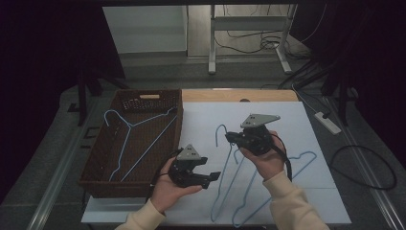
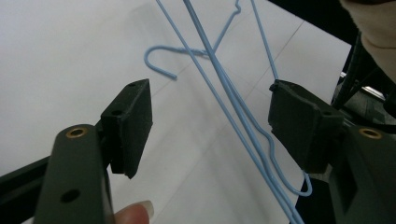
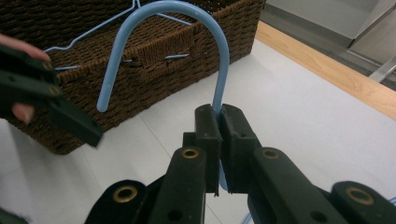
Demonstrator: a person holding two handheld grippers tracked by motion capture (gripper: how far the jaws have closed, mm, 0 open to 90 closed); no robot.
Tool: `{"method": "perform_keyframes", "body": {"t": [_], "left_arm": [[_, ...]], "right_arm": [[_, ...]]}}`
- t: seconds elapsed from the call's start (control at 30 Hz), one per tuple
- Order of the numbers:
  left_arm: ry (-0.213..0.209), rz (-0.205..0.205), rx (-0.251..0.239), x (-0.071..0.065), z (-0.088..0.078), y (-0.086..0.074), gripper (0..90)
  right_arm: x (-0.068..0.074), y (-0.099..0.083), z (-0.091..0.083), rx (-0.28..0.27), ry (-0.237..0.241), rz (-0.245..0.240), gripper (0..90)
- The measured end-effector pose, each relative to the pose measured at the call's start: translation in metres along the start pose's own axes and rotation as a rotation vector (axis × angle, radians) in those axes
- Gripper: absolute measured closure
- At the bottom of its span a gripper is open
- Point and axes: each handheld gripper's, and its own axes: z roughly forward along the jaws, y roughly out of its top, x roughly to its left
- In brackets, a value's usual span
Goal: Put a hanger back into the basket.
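From the high view, the right gripper (image 1: 231, 137) is clamped on the hook of a blue hanger (image 1: 225, 179) lying on the counter (image 1: 316, 201) beside the basket (image 1: 143, 103), tangled with another. In the left gripper view, the left gripper (image 2: 210, 116) gapes wide around the wires, so lifting might drag both. The right gripper view shows a thin pinch that could slip.

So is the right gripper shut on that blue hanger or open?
Shut: the right gripper clamps the hanger just below its hook.

Dim room. Grey floor beyond the table (image 1: 287, 108); metal desk frame (image 1: 249, 33) behind it, loose cables (image 1: 249, 40) beneath.
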Motion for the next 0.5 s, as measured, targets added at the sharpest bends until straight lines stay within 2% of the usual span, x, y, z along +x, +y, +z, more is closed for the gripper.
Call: {"method": "perform_keyframes", "body": {"t": [0.37, 0.43, 0.47, 0.5], "left_arm": [[-0.067, -0.041, 0.043, 0.002, 0.031, 0.007, 38.0], [-0.073, -0.039, 0.051, 0.002, 0.034, 0.007, 43.7], [-0.082, -0.039, 0.058, 0.002, 0.036, 0.007, 49.2], [-0.086, -0.042, 0.058, 0.002, 0.037, 0.007, 58.7]], "right_arm": [[0.005, 0.002, -0.003, -0.024, -0.011, -0.002, 86.4], [0.005, 0.003, -0.005, -0.03, -0.012, 0.001, 86.4], [0.004, 0.003, -0.005, -0.032, -0.01, 0.001, 86.4], [0.004, 0.003, -0.006, -0.032, -0.009, 0.002, 86.4]]}}
